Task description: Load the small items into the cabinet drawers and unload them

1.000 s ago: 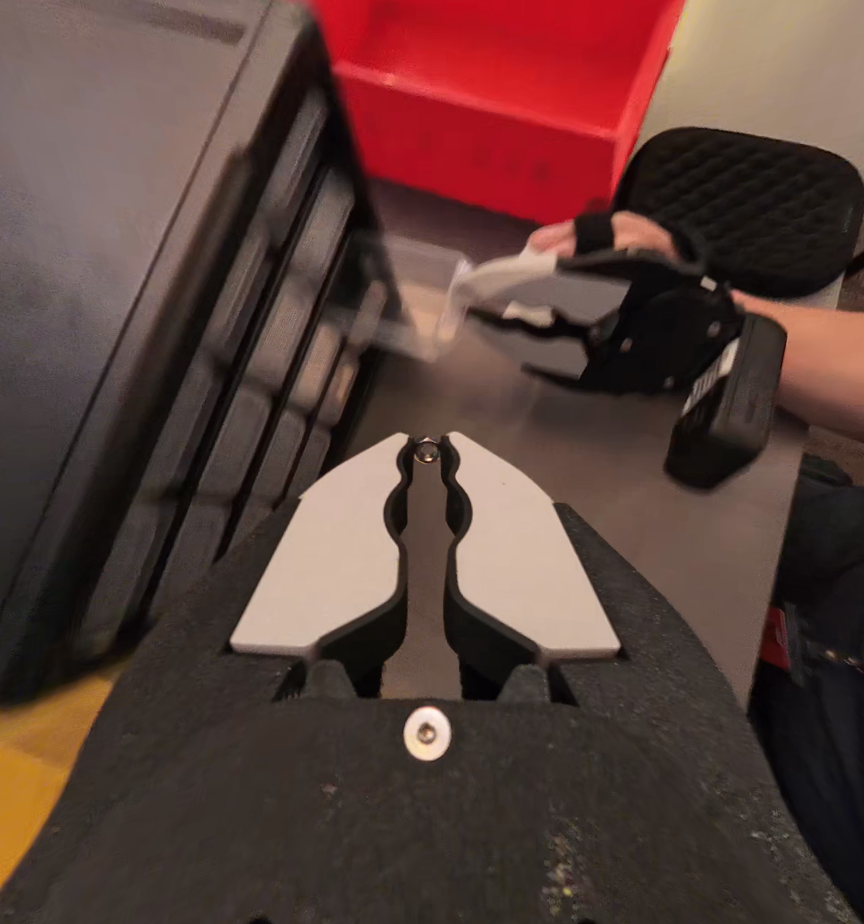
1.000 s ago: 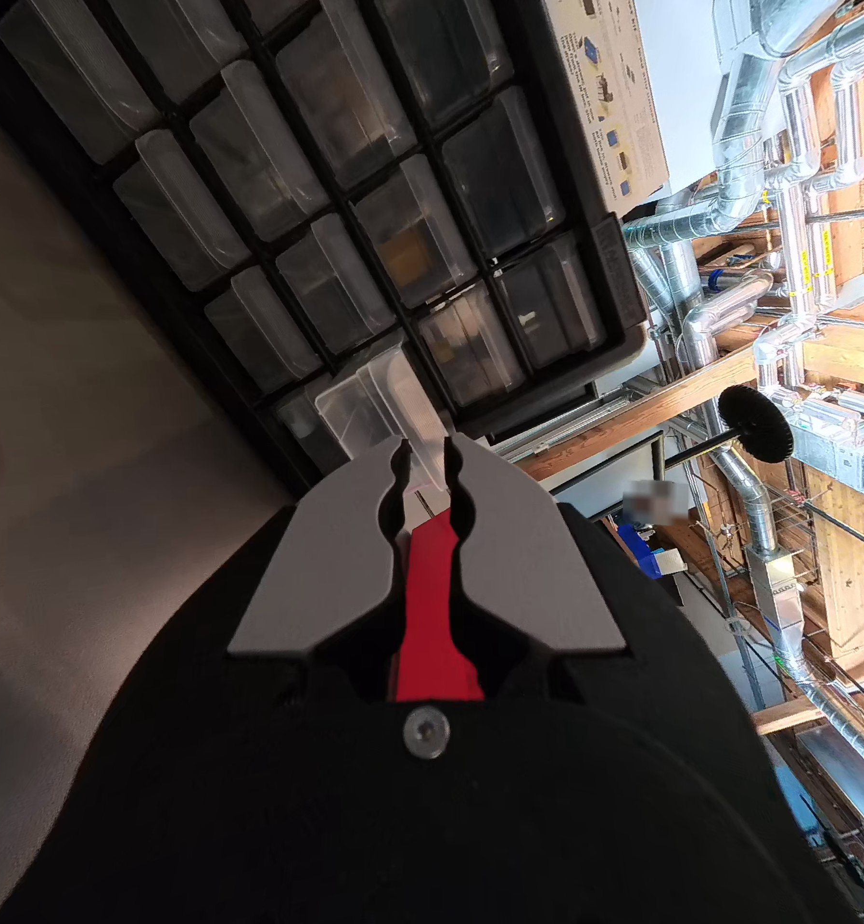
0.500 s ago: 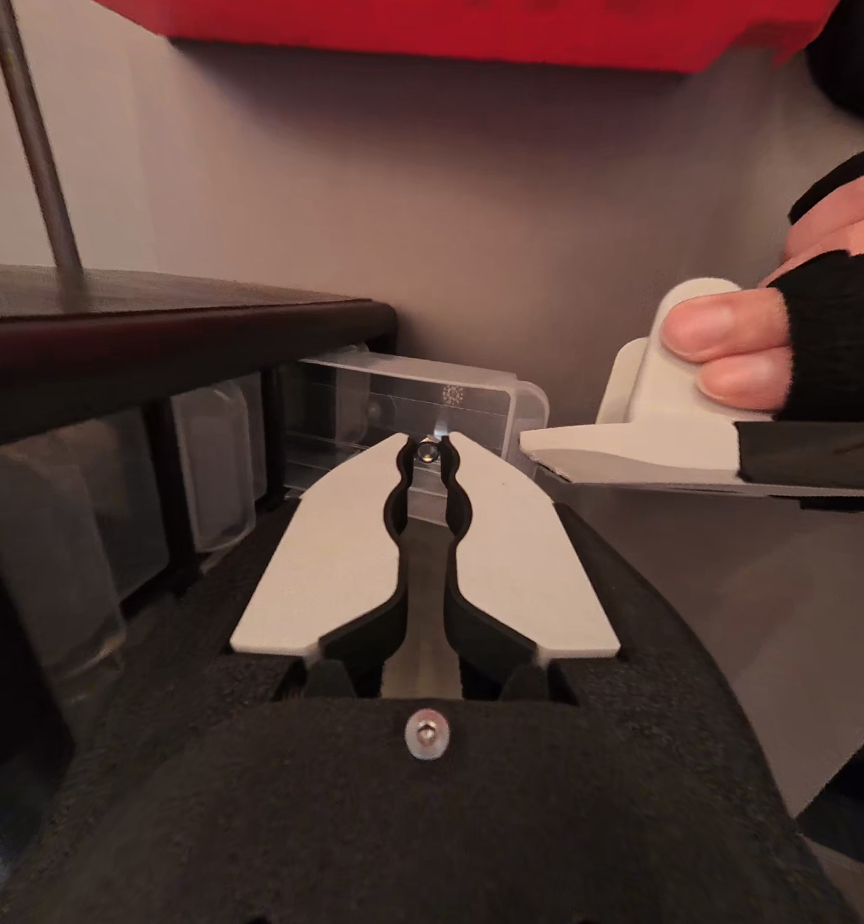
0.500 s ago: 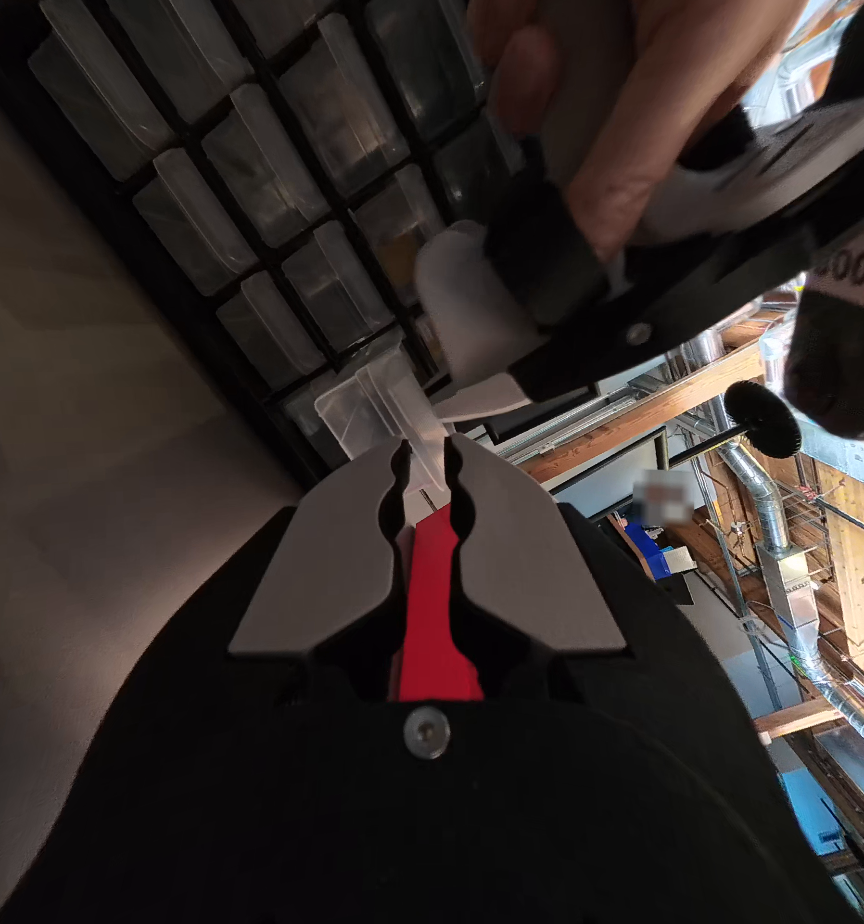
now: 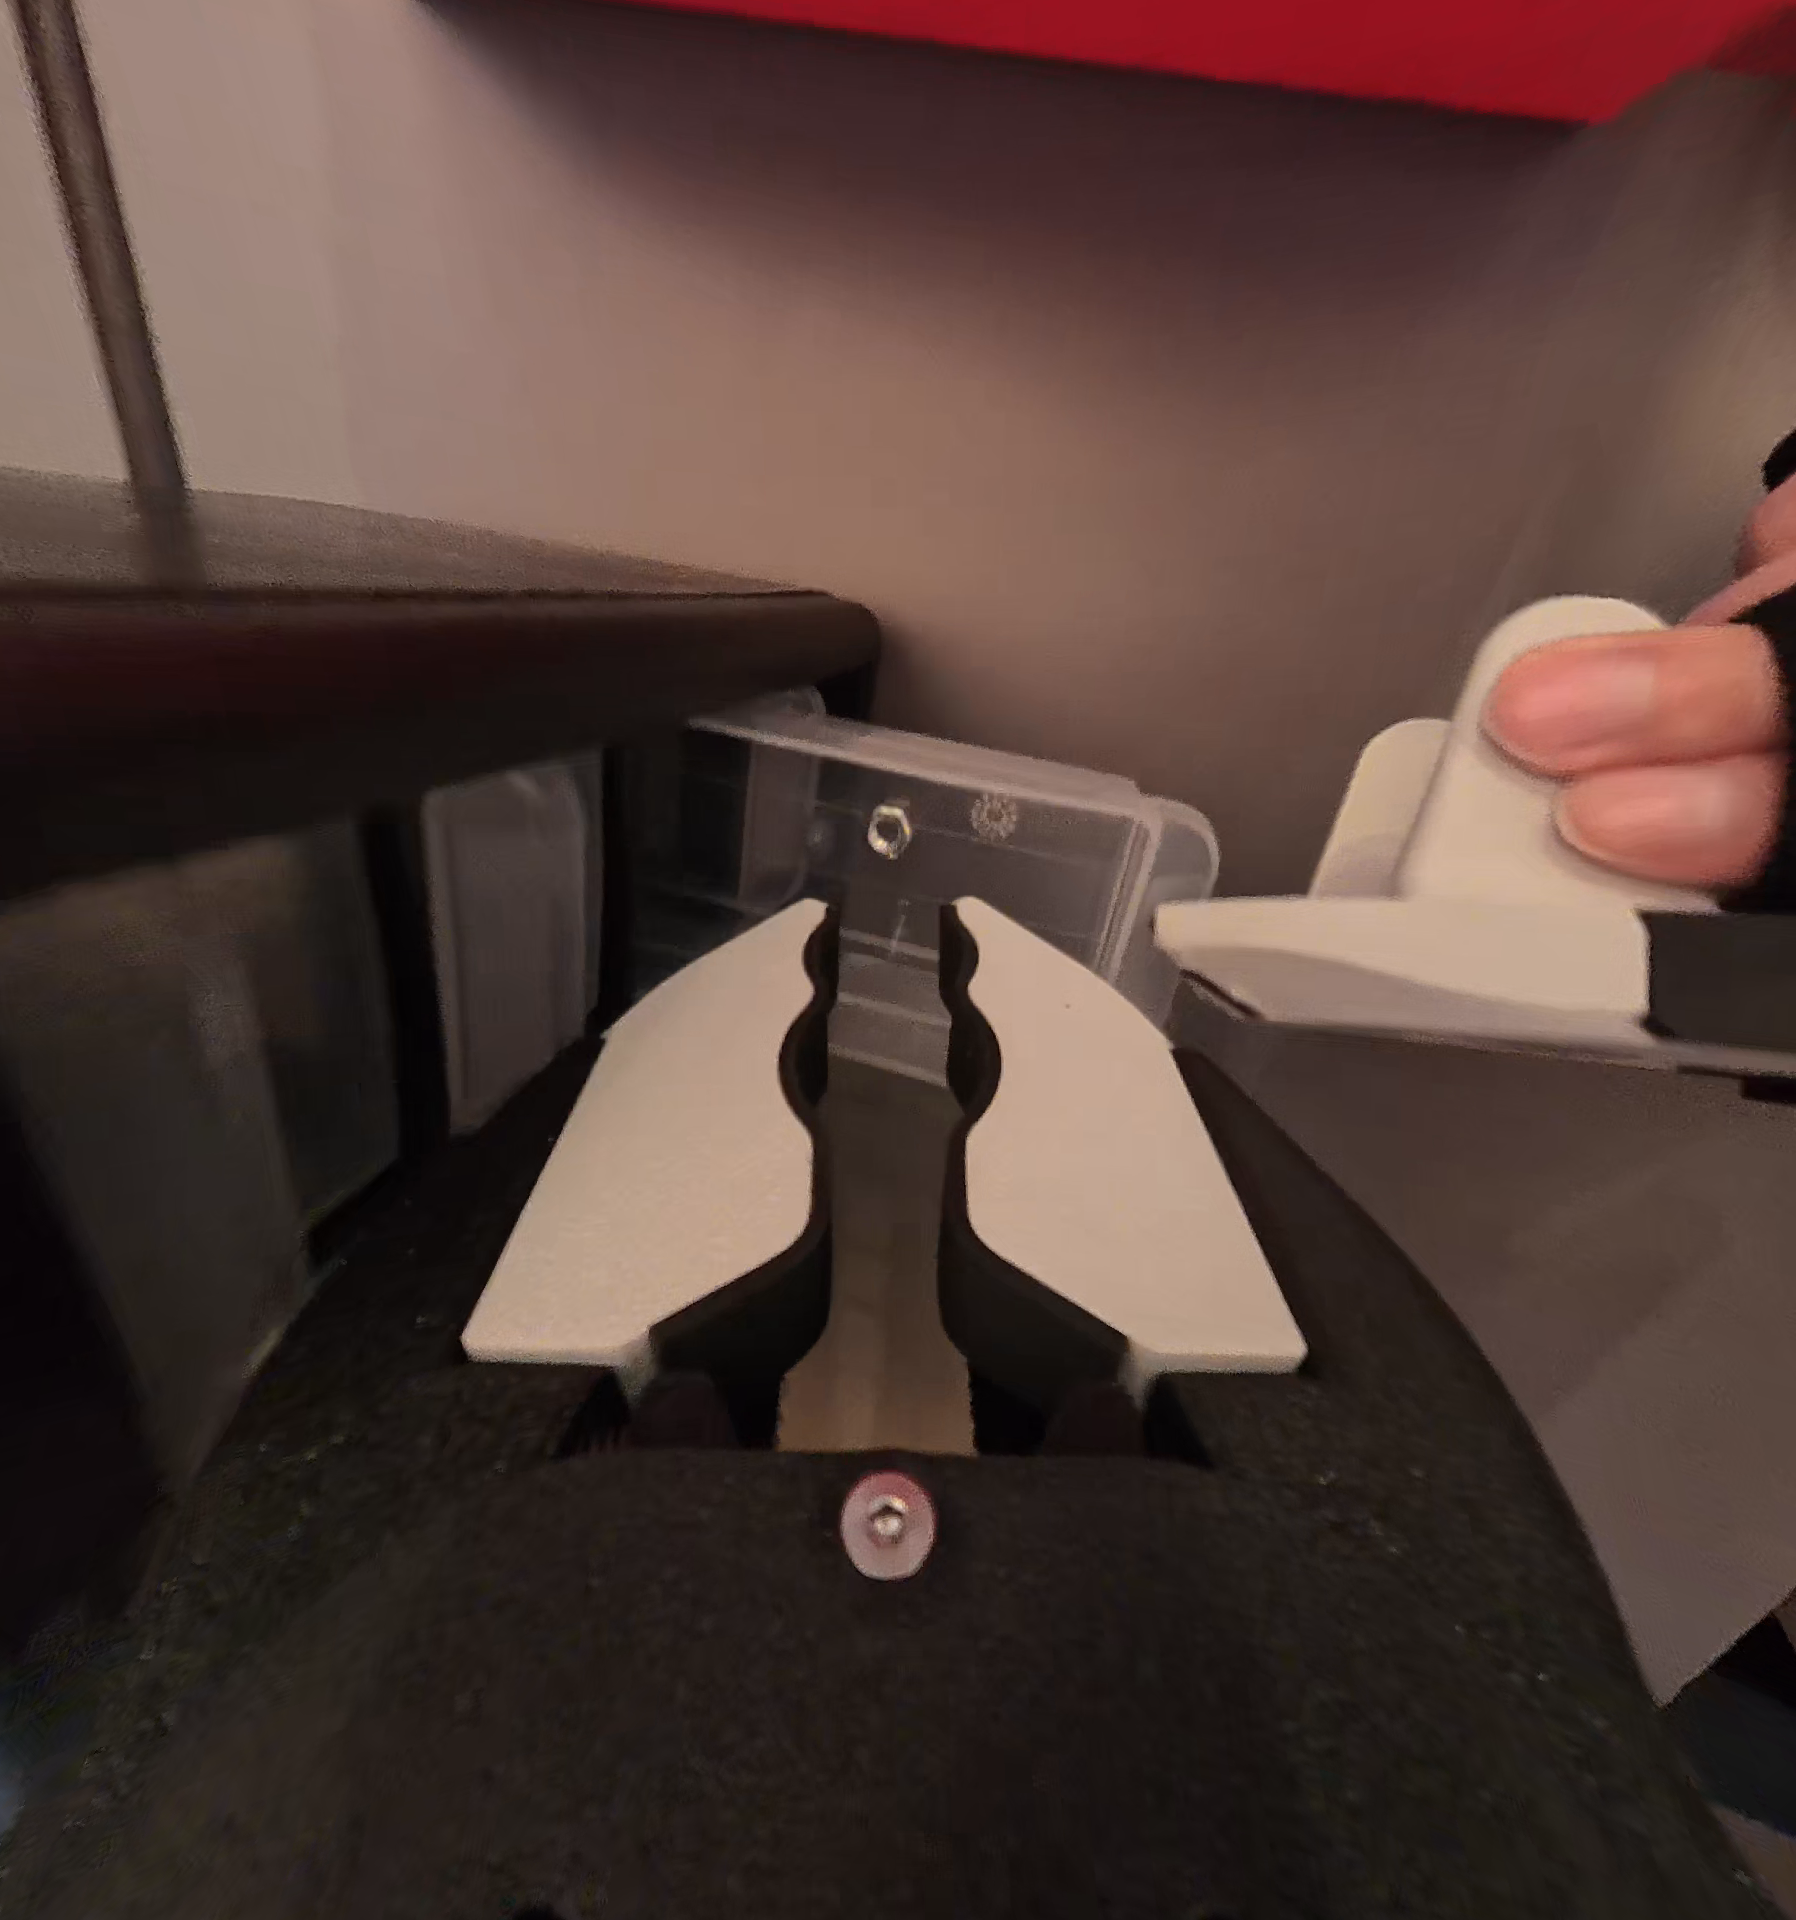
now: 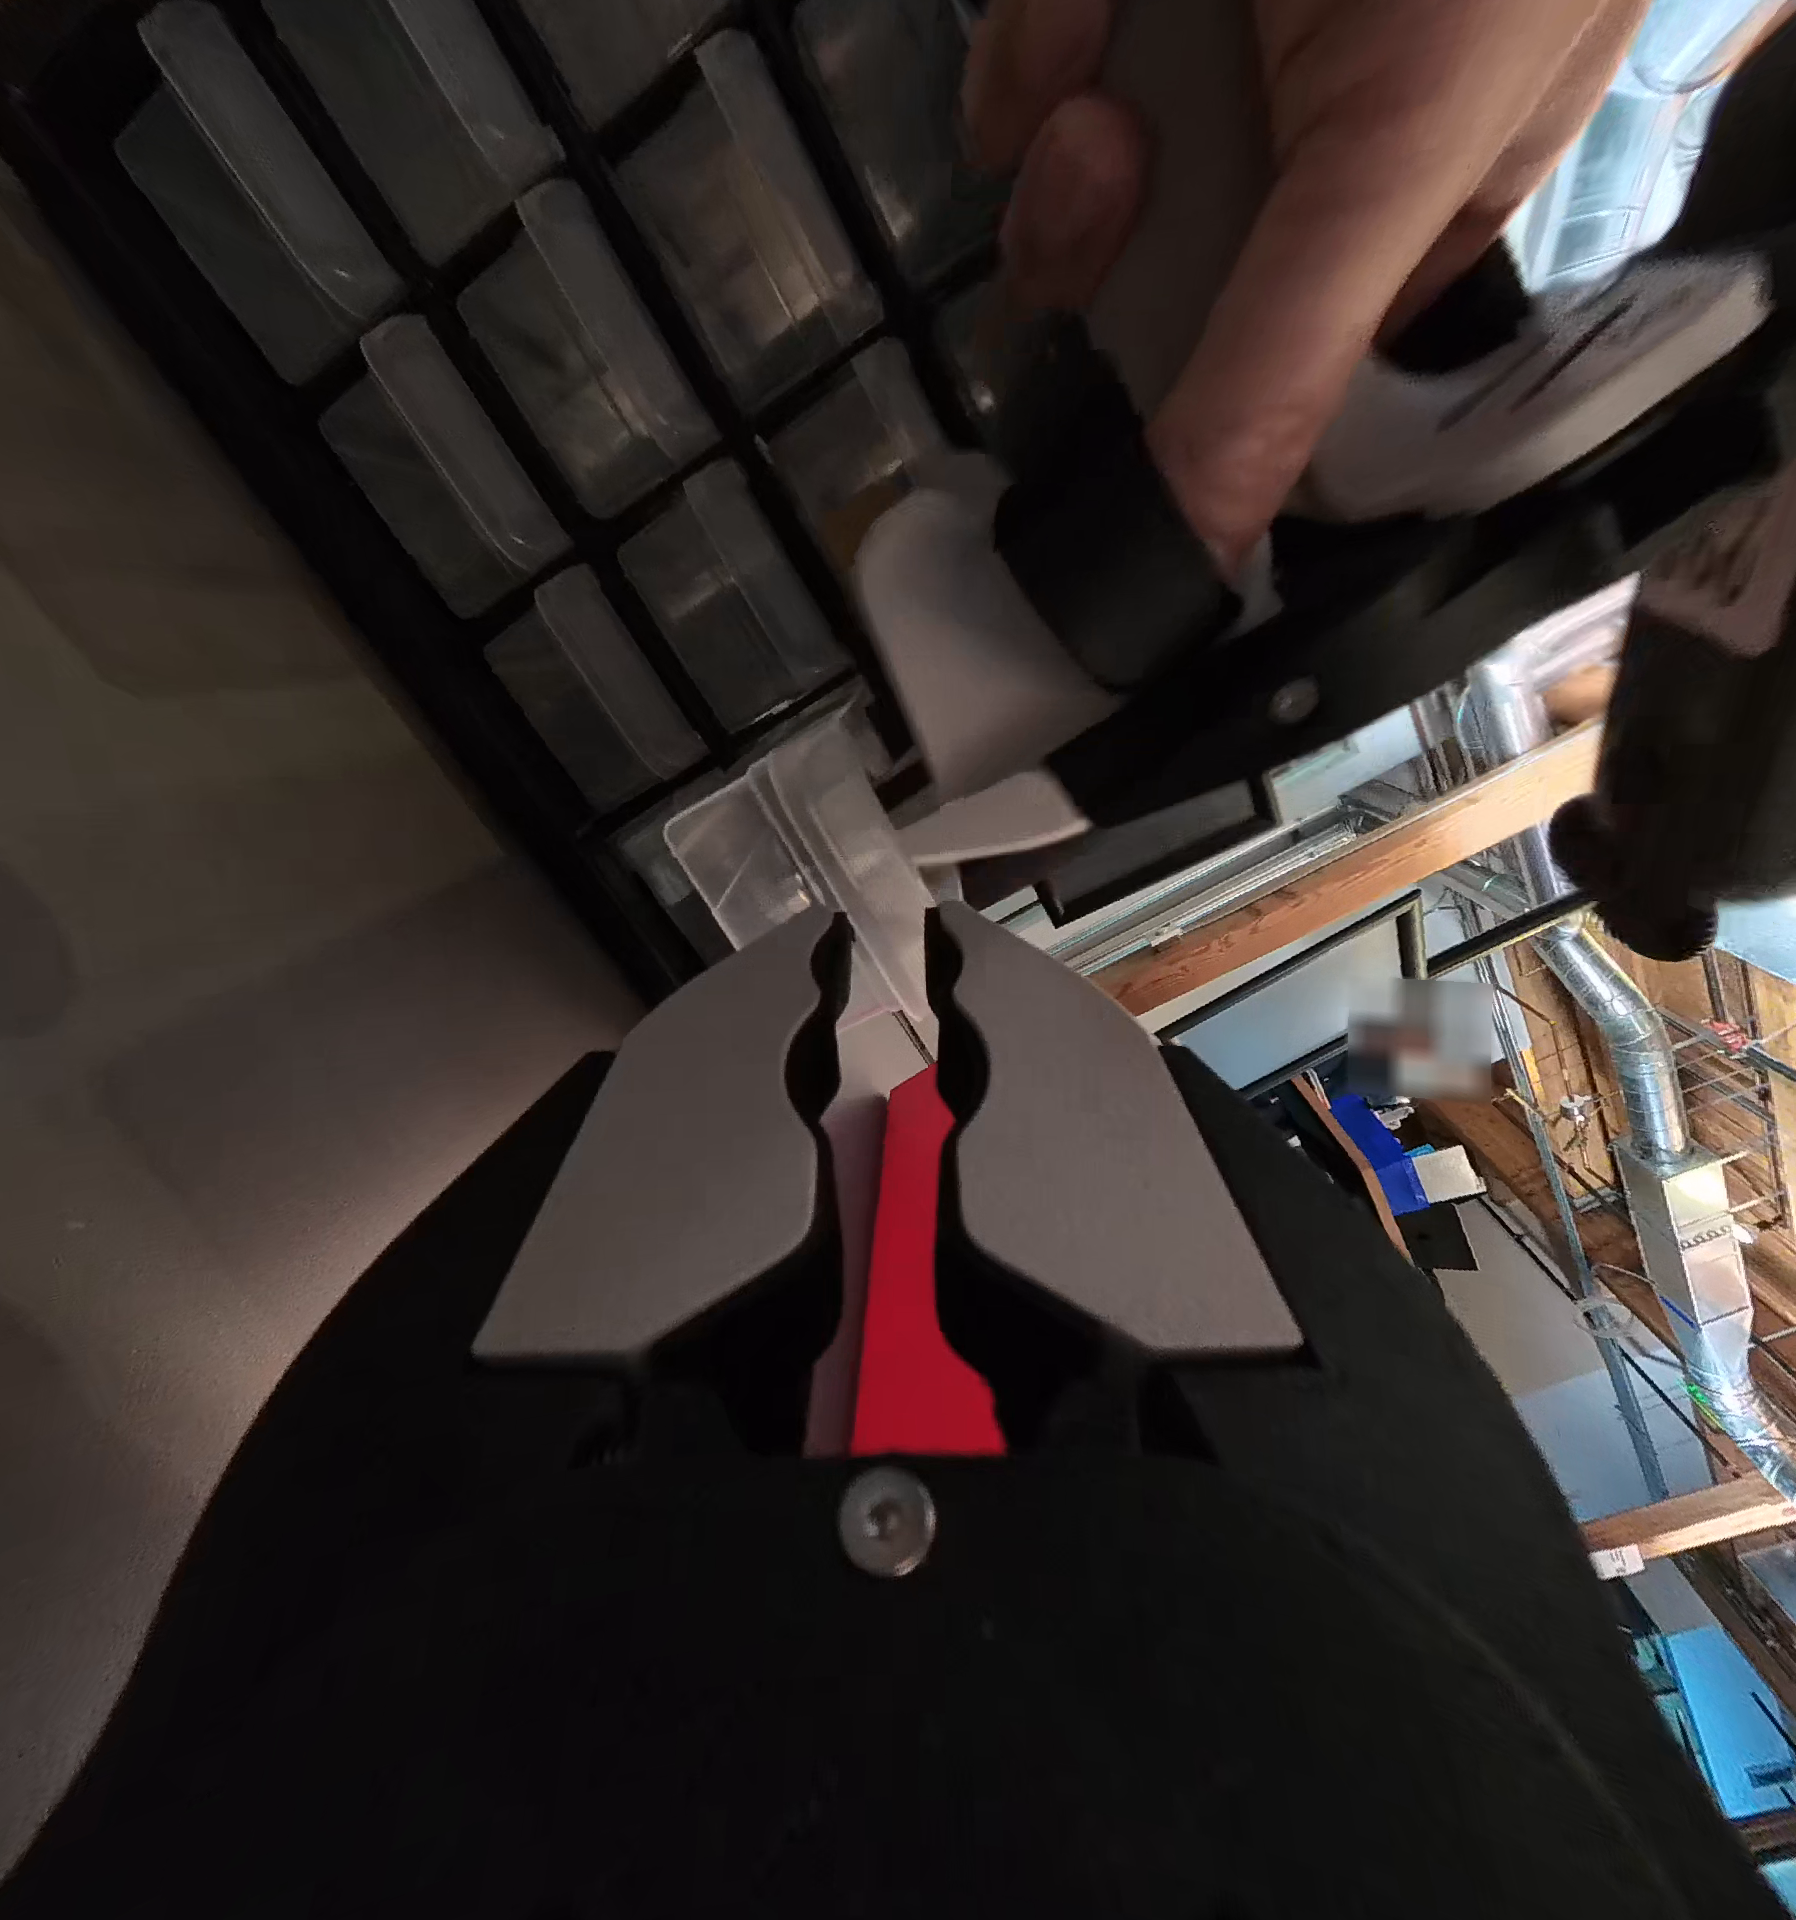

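Faintly, a nut shows inside the drawer.

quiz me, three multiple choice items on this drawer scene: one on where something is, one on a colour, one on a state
1. Where does the small nut lie?
A. in the pulled-out clear drawer
B. between the left gripper's fingertips
C. on top of the cabinet

2. What colour is the bin behind the cabinet?
A. blue
B. red
C. yellow

3. How is the left gripper?
A. shut on the nut
B. shut on the drawer's lip
C. open, nothing between its fingers

Key: 1 A, the nut shows through the drawer's clear wall; 2 B, a red edge runs along the top of the left wrist view; 3 C, a gap shows between the fingers, with the drawer beyond it.
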